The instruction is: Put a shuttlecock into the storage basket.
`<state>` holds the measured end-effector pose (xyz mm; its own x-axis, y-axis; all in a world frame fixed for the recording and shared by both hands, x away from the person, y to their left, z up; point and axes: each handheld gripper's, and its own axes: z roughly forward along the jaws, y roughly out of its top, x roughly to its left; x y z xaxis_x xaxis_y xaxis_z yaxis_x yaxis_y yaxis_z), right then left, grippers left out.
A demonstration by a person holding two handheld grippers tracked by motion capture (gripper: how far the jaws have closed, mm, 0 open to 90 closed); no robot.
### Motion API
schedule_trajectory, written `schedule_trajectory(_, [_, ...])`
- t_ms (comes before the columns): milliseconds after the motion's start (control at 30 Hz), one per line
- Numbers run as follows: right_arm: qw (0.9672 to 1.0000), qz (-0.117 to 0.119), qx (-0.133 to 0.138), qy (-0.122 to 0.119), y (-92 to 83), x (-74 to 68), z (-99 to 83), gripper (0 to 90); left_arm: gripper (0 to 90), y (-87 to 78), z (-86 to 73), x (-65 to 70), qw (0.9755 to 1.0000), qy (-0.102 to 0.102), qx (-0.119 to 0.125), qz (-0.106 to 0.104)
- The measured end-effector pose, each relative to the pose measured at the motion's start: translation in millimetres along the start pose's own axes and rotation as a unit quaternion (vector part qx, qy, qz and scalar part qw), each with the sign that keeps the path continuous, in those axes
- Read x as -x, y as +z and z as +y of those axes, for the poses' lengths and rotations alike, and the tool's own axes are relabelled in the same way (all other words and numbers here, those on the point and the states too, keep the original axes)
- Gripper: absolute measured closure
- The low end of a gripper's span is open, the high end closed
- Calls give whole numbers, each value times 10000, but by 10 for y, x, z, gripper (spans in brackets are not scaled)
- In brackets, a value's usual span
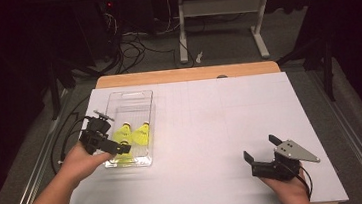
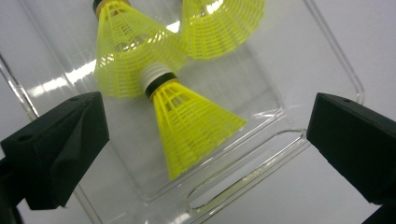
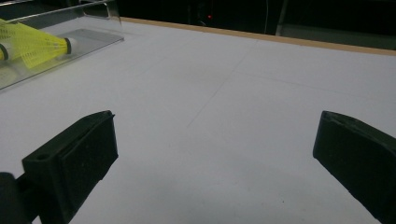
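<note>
White table [image 1: 207, 129], wooden edge [image 1: 186, 74], dark room

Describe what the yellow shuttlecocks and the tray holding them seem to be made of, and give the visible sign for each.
Shuttlecocks: likely plastic. The skirts are a moulded yellow mesh with ribs, not feathers, matte to slightly glossy. The caps look white with a black band; their material is unclear.

Tray: clear hard plastic, probably acrylic. You see the white table through it, and its rims catch bright glare.
</note>
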<state>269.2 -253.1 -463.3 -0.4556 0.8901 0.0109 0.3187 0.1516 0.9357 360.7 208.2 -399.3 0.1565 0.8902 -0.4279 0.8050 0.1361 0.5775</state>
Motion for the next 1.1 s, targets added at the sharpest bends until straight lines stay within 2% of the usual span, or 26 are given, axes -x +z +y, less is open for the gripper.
schedule_trajectory(133, [10000, 1, -4, -4, 1, -4, -1, 3, 3, -22, -63, -16, 9989, -39, 387, -260])
schedule_trajectory(200, [10000, -3, -8, 0, 0, -4, -3, 3, 3, -21, -92, -22, 9986, -7, 438, -294])
schedule_trajectory(300, [10000, -14, 10, -5, -4, -3, -4, 3, 3, -26, -151, -43, 9968, 61, 695, -379])
schedule_trajectory(367, [10000, -13, 15, -6, -7, -5, -4, 3, 3, -38, -184, -50, 9949, 86, 856, -523])
schedule_trajectory(500, [10000, -23, 19, 2, -10, -14, -3, 3, 3, -62, -268, -86, 9888, 155, 1334, -656])
schedule_trajectory(533, [10000, -23, 18, 6, -10, -16, -3, 3, 5, -70, -288, -101, 9875, -24, 1495, -494])
schedule_trajectory(567, [10000, -21, 19, 6, -11, -16, -3, 3, 6, -73, -302, -112, 9856, -60, 1560, -647])
schedule_trajectory(600, [10000, -24, 20, 5, -12, -15, -4, 3, 6, -90, -326, -141, 9867, 102, 1482, -656])
schedule_trajectory(633, [10000, -29, 19, 0, -13, -13, -5, 3, 5, -99, -363, -131, 9835, 138, 1622, -792])
schedule_trajectory(667, [10000, -39, 29, -3, -15, -7, -6, 3, 5, -106, -376, -137, 9831, 159, 1641, -797])
schedule_trajectory(700, [10000, -48, 31, 9, -17, -7, -6, 3, 5, -122, -402, -158, 9811, 194, 1741, -818])
schedule_trajectory(800, [9999, -84, 57, 38, -24, 3, -8, 3, 4, -152, -454, -194, 9773, 175, 1917, -886])
schedule_trajectory(833, [9999, -102, 59, 48, -25, 5, -10, 3, 4, -165, -470, -203, 9747, 133, 2005, -976])
schedule_trajectory(900, [9999, -131, 63, 51, -26, 6, -10, 3, 4, -178, -497, -206, 9722, 162, 2104, -1011])
schedule_trajectory(933, [9999, -140, 65, 55, -25, 6, -10, 3, 3, -188, -512, -205, 9698, 177, 2196, -1051])
schedule_trajectory(967, [9999, -145, 69, 59, -24, 6, -11, 3, 3, -194, -521, -205, 9688, 161, 2230, -1072])
schedule_trajectory(1033, [9998, -153, 74, 59, -22, 3, -14, 3, 4, -211, -547, -214, 9650, 186, 2361, -1129])
schedule_trajectory(1067, [9998, -147, 84, 53, -20, -1, -16, 3, 3, -215, -551, -220, 9644, 189, 2379, -1140])
schedule_trajectory(1100, [9998, -145, 90, 39, -18, -2, -17, 3, 3, -228, -560, -238, 9626, 162, 2431, -1185])
